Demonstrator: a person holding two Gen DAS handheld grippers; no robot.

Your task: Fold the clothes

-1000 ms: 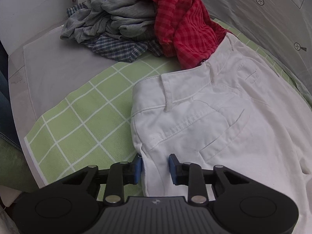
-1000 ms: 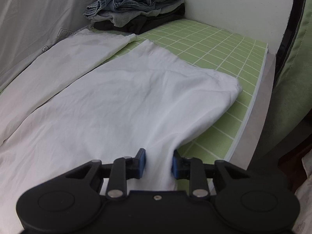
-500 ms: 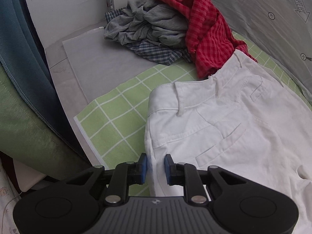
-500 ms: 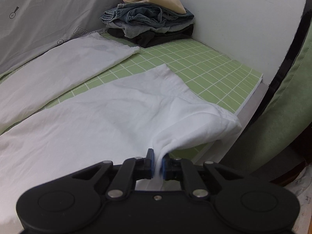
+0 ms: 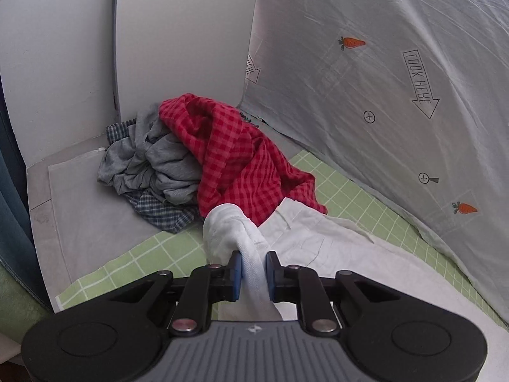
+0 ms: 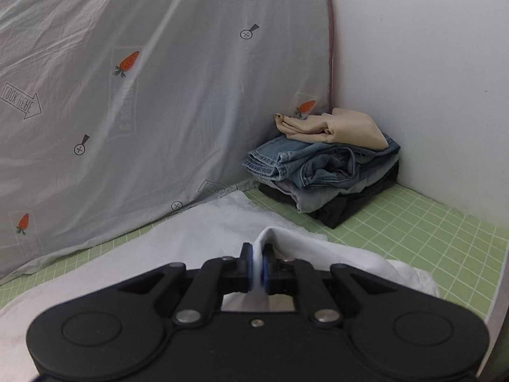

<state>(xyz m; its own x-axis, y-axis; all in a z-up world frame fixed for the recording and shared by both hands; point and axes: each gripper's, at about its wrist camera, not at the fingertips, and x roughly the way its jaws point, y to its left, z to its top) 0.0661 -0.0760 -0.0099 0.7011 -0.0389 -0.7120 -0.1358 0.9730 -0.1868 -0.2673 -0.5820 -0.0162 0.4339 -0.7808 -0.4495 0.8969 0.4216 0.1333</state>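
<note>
- The grey printed sheet (image 6: 127,102) hanging behind the work surface carries an outlined arrow reading "LOOK HERE" near its left edge in the right wrist view.
- A second such arrow, by the sheet's top edge there, shows the same words tilted and partly cut off.
- In the left wrist view the sheet (image 5: 397,102) shows the arrow mirrored (seen from behind).

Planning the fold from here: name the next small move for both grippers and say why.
Probably carry both lifted edges across, away from the cameras, over the far half. The left gripper, its fingers closing, has the bunched waist of the white trousers; the right gripper is shut on a leg edge. The rest lies flat on the green checked mat.
</note>
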